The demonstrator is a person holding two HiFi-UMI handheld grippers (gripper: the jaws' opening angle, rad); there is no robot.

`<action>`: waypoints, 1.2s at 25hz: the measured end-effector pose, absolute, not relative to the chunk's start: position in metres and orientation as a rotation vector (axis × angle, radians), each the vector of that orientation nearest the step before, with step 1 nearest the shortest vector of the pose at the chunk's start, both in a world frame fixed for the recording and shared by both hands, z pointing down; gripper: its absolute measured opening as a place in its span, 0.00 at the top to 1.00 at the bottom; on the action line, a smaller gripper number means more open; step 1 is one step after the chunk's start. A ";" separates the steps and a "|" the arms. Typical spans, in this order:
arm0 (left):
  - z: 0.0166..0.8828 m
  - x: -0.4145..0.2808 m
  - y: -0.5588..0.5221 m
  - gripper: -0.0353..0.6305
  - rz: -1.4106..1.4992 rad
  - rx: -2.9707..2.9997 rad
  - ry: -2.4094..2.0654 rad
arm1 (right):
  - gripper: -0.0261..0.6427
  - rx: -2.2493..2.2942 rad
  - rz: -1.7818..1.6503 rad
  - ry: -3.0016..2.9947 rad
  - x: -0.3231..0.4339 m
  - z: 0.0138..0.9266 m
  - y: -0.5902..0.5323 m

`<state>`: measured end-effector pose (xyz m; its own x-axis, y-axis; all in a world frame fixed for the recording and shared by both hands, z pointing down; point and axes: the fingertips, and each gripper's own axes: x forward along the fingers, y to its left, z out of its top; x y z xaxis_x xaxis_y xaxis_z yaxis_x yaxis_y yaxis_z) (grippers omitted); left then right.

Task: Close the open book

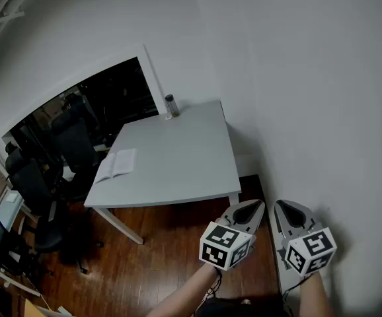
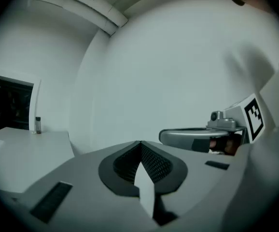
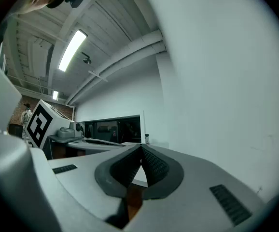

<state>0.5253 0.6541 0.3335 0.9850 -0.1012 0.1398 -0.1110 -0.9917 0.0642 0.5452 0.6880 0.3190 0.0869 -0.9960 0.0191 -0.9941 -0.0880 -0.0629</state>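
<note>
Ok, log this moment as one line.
stage: not started | book: open on table, untouched | left gripper: shut, empty | right gripper: shut, empty

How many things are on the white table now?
2. An open book lies near the left edge of the table; a small bottle stands at its far edge. The whole top shows; nothing seems hidden.

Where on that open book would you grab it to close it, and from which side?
Probably the outer edge of one half of the book, not the middle fold. It lies flat, pages up, by the table's left edge in the head view, so coming in low from that edge should let you pinch that half and swing it over.
</note>
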 end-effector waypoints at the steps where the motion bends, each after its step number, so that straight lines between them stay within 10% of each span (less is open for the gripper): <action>1: 0.336 0.524 0.651 0.94 0.213 3.057 -0.179 | 0.95 -2.286 -0.090 2.108 0.546 0.321 0.686; 30: 0.386 0.246 0.424 0.94 0.208 2.753 -0.982 | 0.95 -1.723 -0.205 2.756 0.296 0.371 0.446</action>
